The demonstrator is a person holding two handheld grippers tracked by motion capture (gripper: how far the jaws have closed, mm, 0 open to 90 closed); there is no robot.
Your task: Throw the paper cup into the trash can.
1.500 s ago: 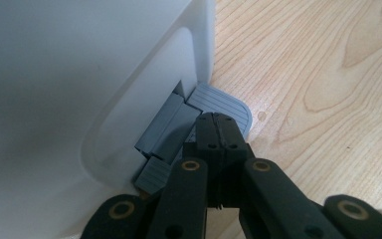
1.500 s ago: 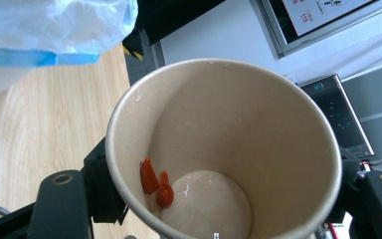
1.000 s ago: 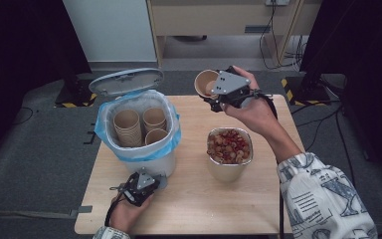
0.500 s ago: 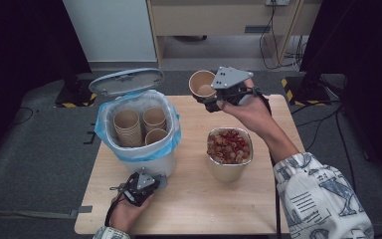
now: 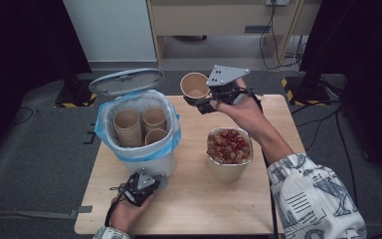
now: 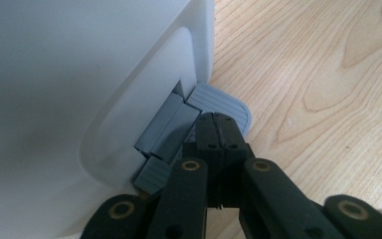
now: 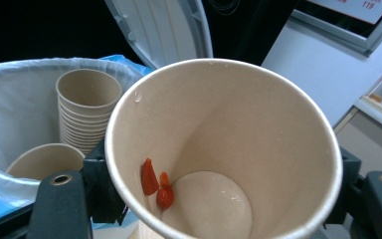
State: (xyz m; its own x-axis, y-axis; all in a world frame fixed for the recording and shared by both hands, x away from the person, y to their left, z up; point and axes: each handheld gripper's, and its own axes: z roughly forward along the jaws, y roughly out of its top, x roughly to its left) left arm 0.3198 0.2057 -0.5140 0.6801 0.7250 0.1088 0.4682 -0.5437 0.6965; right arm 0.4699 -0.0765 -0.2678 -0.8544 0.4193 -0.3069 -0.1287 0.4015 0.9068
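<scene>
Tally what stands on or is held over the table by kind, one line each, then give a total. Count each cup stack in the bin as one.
White pedal bins: 1
Paper cup held in the right gripper: 1
Cup stacks inside the bin: 3
Metal bowls of red and tan pieces: 1
Handheld grippers: 2, the left gripper on the pedal
Total: 8

High view above table (image 5: pixel 238 209); claw views close, sharing the bin (image 5: pixel 144 159).
</scene>
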